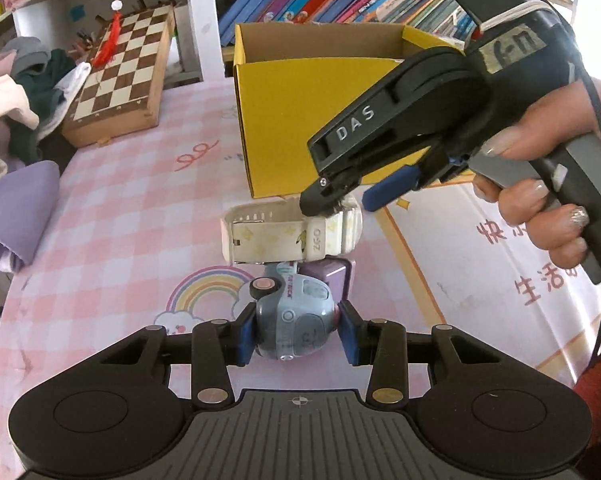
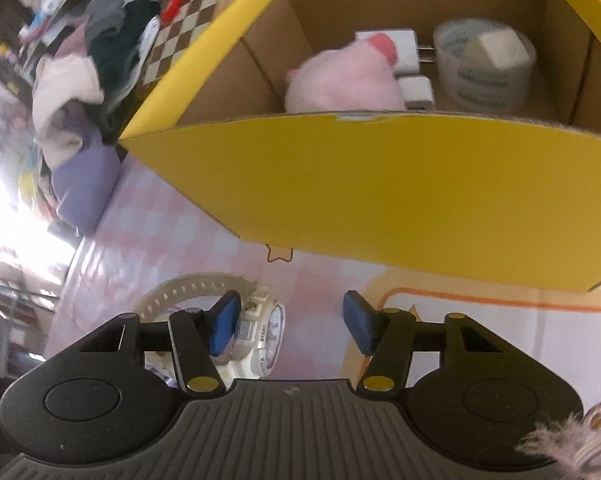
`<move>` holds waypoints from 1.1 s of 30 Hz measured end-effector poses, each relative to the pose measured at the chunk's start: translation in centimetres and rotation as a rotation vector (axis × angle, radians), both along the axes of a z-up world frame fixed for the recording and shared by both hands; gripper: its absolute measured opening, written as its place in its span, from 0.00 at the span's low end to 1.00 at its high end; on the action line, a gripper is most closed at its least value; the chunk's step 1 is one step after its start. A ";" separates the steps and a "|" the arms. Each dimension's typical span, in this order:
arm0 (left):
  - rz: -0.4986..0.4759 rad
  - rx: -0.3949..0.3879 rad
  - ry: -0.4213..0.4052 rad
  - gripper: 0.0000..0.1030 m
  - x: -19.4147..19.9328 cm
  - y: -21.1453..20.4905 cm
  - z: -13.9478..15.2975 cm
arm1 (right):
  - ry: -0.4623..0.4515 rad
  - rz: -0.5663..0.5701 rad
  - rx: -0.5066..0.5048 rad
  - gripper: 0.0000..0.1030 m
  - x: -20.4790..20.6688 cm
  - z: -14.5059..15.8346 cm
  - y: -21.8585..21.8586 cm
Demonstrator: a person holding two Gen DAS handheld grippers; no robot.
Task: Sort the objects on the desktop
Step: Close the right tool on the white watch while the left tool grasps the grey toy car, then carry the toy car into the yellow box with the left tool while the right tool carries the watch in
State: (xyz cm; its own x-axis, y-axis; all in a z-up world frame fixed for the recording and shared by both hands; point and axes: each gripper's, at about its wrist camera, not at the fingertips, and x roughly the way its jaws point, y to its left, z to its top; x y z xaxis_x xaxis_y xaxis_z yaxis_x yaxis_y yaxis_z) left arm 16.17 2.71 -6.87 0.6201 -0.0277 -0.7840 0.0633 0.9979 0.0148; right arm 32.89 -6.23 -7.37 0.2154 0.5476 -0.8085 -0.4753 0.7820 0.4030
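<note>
In the left wrist view the left gripper [image 1: 296, 334] points toward twelve o'clock, level over the pink checked tablecloth [image 1: 132, 208], its blue pads narrowed around a grey-blue toy car [image 1: 294, 320]; the left pad touches the car, the right pad stands just beside it. Just beyond the car, at twelve o'clock, lies a white wristwatch [image 1: 292, 234], with a purple block [image 1: 334, 278] partly hidden between them. The right gripper [image 1: 352, 196] comes in from two o'clock, tilted steeply down, a hand [image 1: 548, 188] wrapped round its grey handle with a finger on the trigger; its tip sits at the watch's upper edge. In the right wrist view the right gripper's fingers stand wide apart, the left pad [image 2: 224, 322] against the watch case and the right pad [image 2: 360, 322] over bare cloth. Behind, at twelve o'clock, the yellow cardboard box [image 2: 360, 192] holds a pink plush [image 2: 340, 80], white chargers [image 2: 404, 52] and a tape roll [image 2: 484, 68]
</note>
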 end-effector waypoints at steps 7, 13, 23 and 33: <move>-0.008 -0.002 -0.003 0.38 -0.5 0.5 0.1 | -0.002 0.022 0.024 0.16 -1.0 0.1 0.0; -0.017 -0.012 -0.010 0.38 -0.4 0.7 0.1 | -0.031 -0.031 0.088 0.16 -1.9 1.7 -2.5; -0.054 -0.027 -0.049 0.38 -0.3 0.2 0.7 | -0.069 -0.134 0.055 0.16 -3.8 2.8 -7.3; -0.074 -0.064 -0.097 0.38 -0.6 -0.1 1.9 | -0.103 -0.208 0.010 0.16 -5.7 3.1 -10.4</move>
